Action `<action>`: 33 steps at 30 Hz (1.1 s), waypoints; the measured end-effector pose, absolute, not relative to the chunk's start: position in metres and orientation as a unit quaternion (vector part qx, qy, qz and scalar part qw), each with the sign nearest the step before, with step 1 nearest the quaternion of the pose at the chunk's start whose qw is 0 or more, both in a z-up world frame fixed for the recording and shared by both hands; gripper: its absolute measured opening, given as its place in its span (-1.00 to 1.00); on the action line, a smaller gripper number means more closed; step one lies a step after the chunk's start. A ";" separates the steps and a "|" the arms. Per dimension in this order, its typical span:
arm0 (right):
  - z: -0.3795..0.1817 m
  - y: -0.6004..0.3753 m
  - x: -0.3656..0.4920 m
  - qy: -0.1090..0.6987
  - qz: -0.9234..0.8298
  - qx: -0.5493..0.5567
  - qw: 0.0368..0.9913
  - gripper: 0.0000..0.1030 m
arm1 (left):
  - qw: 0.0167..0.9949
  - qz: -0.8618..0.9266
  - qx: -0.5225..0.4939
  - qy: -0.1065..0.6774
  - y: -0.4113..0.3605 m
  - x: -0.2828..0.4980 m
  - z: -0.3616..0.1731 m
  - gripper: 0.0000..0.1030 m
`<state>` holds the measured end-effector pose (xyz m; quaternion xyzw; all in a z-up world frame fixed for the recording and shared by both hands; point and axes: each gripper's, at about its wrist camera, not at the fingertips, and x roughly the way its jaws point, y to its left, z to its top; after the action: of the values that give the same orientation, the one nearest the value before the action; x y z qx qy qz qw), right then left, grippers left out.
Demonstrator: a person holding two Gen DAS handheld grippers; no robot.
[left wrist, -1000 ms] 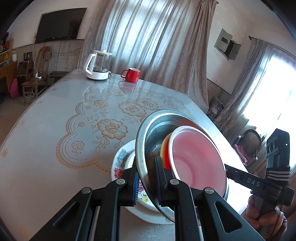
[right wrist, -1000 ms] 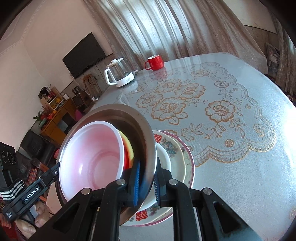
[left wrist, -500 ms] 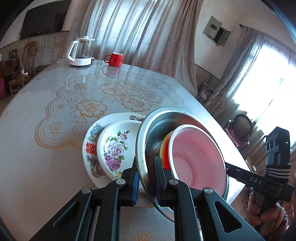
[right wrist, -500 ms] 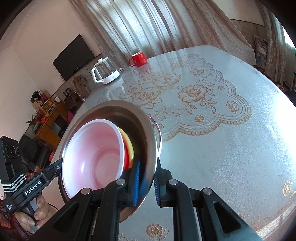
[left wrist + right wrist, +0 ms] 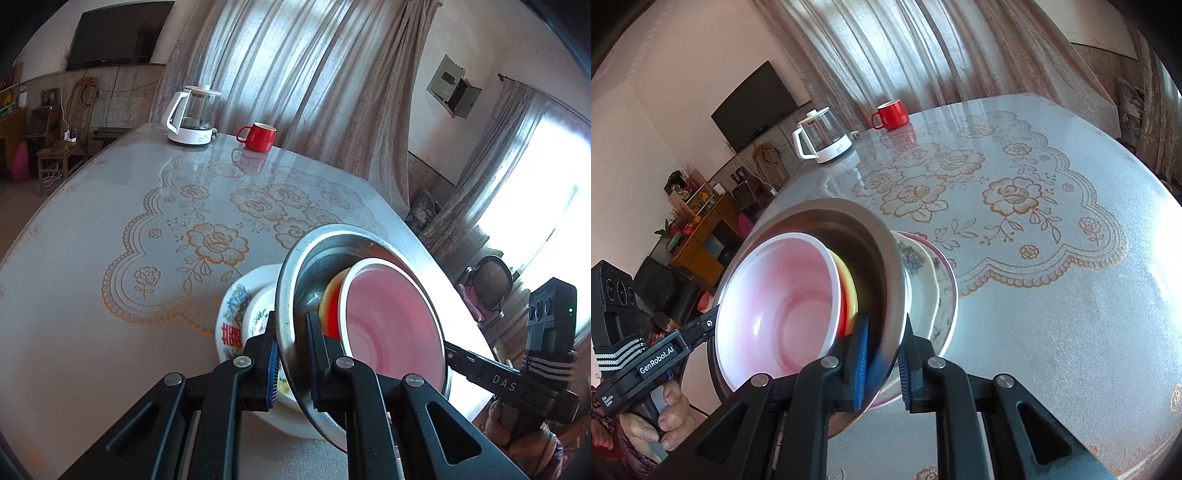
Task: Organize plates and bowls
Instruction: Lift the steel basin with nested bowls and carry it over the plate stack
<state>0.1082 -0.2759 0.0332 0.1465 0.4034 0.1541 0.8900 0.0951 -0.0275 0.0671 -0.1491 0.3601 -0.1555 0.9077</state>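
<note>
A steel bowl [image 5: 325, 254] holds a yellow-and-red bowl [image 5: 330, 306] and a pink bowl [image 5: 391, 325] nested in it. My left gripper [image 5: 293, 350] is shut on the steel bowl's rim. My right gripper [image 5: 882, 354] is shut on the opposite rim of the steel bowl [image 5: 849, 221], with the pink bowl [image 5: 779, 306] inside. The bowl stack is tilted just above a pile of floral plates [image 5: 240, 314] on the table; the plates also show in the right wrist view [image 5: 931, 284].
A glass-topped table with a lace cloth [image 5: 155, 229] spreads ahead. A white kettle [image 5: 192, 114] and a red mug [image 5: 258, 136] stand at its far end. The table's edge [image 5: 424, 240] runs close on the right of the bowls.
Both grippers have carried the bowl stack back over the floral plates, which are now mostly hidden behind it. The grip has not changed.
</note>
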 end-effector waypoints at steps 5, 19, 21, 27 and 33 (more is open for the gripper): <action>0.044 -0.266 0.128 0.400 0.160 0.148 0.890 -0.74 | 0.904 -0.162 -0.171 0.358 -0.016 0.113 0.082 -0.79; 0.032 -0.270 0.142 0.425 0.142 0.159 0.880 -0.74 | 0.886 -0.157 -0.171 0.400 -0.023 0.126 0.049 -0.78; 0.028 -0.270 0.143 0.429 0.141 0.159 0.878 -0.74 | 0.885 -0.155 -0.172 0.405 -0.021 0.127 0.046 -0.78; 0.023 -0.264 0.147 0.435 0.147 0.162 0.874 -0.74 | 0.881 -0.145 -0.178 0.414 -0.015 0.130 0.039 -0.78; 0.015 -0.265 0.151 0.447 0.136 0.163 0.869 -0.74 | 0.877 -0.149 -0.168 0.424 -0.023 0.129 0.033 -0.75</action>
<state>0.1513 -0.2653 0.0145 0.1626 0.4469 0.1363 0.8691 0.1294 -0.0227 0.0326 -0.1683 0.4241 -0.1491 0.8772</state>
